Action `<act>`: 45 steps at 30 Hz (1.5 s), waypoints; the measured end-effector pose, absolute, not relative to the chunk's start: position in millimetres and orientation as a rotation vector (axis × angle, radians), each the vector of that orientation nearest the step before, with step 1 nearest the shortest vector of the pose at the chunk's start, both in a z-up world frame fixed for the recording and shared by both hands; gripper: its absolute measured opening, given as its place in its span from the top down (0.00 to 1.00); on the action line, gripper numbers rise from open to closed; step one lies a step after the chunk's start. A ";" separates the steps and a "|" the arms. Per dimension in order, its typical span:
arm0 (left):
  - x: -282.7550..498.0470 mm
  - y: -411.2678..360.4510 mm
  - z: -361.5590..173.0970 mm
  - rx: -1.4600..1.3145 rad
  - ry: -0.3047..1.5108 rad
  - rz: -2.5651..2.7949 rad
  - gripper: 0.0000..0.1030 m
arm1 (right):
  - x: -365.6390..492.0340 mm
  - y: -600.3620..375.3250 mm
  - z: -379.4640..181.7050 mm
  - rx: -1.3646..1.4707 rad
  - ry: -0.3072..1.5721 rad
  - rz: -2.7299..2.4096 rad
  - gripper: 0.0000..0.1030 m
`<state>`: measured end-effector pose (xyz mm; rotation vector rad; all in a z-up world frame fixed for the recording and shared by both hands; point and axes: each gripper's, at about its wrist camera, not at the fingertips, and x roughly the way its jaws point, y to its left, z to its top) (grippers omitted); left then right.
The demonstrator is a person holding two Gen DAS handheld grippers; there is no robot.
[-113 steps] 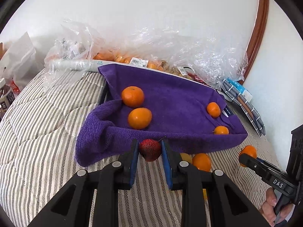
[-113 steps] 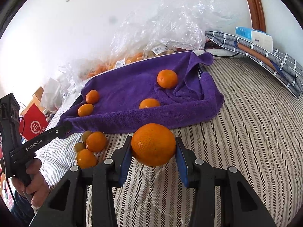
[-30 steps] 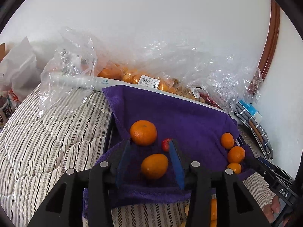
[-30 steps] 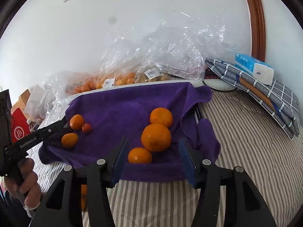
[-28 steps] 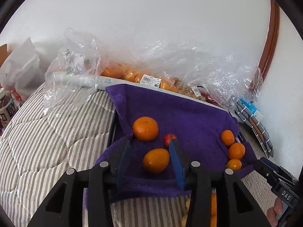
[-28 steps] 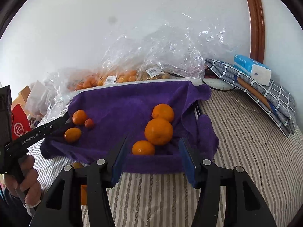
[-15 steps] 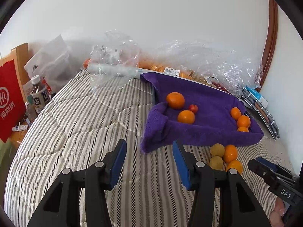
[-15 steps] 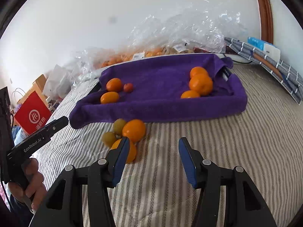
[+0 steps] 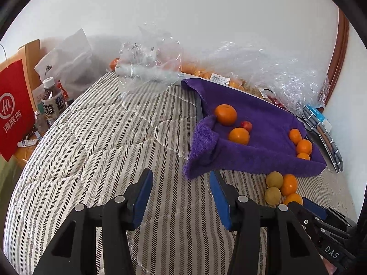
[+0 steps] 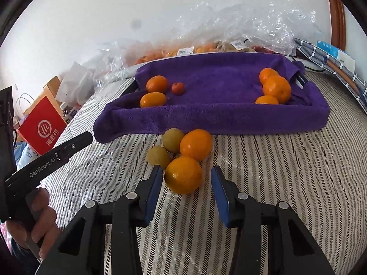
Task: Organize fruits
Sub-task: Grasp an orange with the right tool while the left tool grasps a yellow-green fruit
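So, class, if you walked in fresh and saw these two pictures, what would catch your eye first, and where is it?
First, the purple towel spread over a tray on the striped bed, with oranges grouped at both ends. Next, the loose fruit in front of it: the right gripper has its open jaws around the nearest orange, not yet gripping it. The red bag stands at the bed's left edge.

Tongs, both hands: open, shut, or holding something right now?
Left tongs: open, empty, over the striped bedding.
Right tongs: open, jaws just closing around the nearest orange, pads not pressing it yet.
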<state>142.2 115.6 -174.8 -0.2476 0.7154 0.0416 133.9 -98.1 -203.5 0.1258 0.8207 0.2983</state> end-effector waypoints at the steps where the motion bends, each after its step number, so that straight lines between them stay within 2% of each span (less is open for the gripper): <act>1: 142.5 115.7 -174.9 -0.248 0.717 0.040 0.53 | 136.1 -96.9 -204.9 0.123 0.830 0.302 0.57; 3: 143.1 115.4 -175.1 -0.248 0.720 0.038 0.53 | 140.7 -96.0 -209.1 0.120 0.857 0.299 0.59; 5: 143.5 115.1 -175.1 -0.247 0.720 0.035 0.53 | 142.5 -95.6 -209.9 0.124 0.857 0.306 0.65; 18: 144.9 112.8 -176.3 -0.240 0.727 0.018 0.52 | 126.9 -125.9 -201.0 0.127 0.792 0.253 0.65; 22: 145.9 110.9 -177.8 -0.240 0.738 -0.004 0.47 | 122.2 -146.2 -200.2 0.119 0.781 0.208 0.65; 31: 143.5 98.5 -179.5 -0.218 0.762 -0.069 0.46 | 117.3 -184.6 -197.4 0.129 0.748 0.147 0.65; 45: 158.6 14.8 -186.4 -0.140 0.848 -0.188 0.46 | 120.5 -228.5 -196.9 0.176 0.734 0.135 0.65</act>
